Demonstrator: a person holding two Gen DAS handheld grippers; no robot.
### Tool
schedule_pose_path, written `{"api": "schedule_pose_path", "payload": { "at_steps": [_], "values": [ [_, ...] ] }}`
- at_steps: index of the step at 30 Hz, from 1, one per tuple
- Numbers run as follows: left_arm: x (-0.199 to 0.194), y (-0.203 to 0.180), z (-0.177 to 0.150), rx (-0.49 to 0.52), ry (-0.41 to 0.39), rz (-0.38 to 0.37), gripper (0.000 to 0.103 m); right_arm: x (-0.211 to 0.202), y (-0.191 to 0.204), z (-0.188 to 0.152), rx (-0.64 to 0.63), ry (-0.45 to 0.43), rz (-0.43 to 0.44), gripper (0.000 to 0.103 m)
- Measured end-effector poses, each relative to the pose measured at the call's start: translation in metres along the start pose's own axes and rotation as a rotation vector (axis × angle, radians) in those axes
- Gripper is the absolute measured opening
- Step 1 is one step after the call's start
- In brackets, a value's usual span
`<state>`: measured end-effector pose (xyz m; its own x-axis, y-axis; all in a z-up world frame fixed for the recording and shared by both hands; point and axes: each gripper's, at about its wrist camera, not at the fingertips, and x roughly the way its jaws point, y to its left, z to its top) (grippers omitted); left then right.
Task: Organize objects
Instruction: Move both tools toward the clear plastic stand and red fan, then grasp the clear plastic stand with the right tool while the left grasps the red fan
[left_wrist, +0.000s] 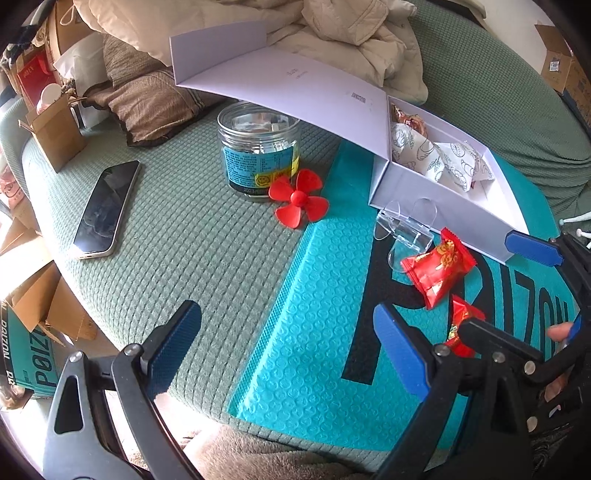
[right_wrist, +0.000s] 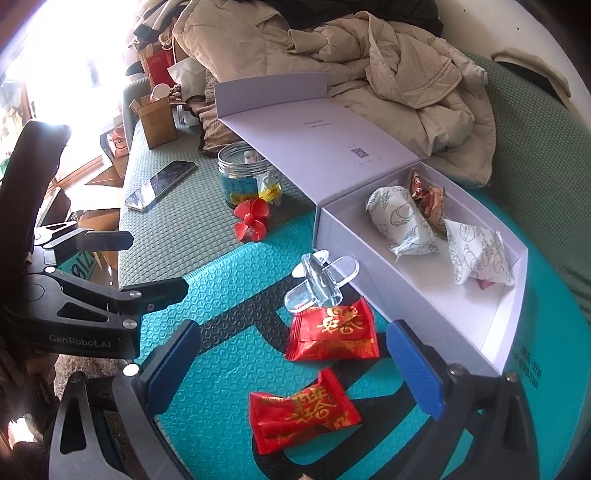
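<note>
Your right tool is wide open and holds nothing; its two blue pads stand on either side of the nearer red candy packet, which lies flat on the teal padded mailer on the sofa. The second red candy packet lies just beyond it, touching the clear plastic clip. Your left tool is also wide open and empty, hanging over the green sofa cover and the edge of the mailer, well apart from any object.

The white box stands open just to the right of the candies, with its lid folded back. Inside it lie two white printed packets and one brown wrapped sweet. It looks like the candies go into this box, and two red ones are not yet in.

The red packet should be very light, and its foil wrapper is probably thin and slippery. It is soft, so it will crumple a little under the pads but should not break. I think the best place to take hold is across the thick middle, where the sweet itself sits, and not on the flat crimped ends, which may slide out. The mailer under it is soft, so you may press down slightly to get the pads around the packet.

The red propeller, the clear jar and the phone lie farther away on the sofa.
</note>
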<state>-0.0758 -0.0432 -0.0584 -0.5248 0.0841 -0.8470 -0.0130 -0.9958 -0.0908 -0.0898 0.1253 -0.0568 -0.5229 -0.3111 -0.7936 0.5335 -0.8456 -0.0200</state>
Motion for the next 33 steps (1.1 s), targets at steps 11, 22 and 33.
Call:
{"api": "schedule_pose_path", "payload": {
  "at_steps": [11,22,33],
  "values": [
    [0.029,0.008,0.015,-0.031,0.037,-0.013,0.094,0.026,-0.011,0.009,0.029,-0.003,-0.005,0.101],
    [0.052,0.012,0.050,-0.010,-0.010,-0.043,0.094,0.052,-0.027,0.019,0.091,-0.002,0.033,0.099],
    [0.094,0.014,0.065,-0.028,0.024,-0.032,0.094,0.082,-0.031,0.023,0.097,0.043,0.073,0.088]
  ]
}}
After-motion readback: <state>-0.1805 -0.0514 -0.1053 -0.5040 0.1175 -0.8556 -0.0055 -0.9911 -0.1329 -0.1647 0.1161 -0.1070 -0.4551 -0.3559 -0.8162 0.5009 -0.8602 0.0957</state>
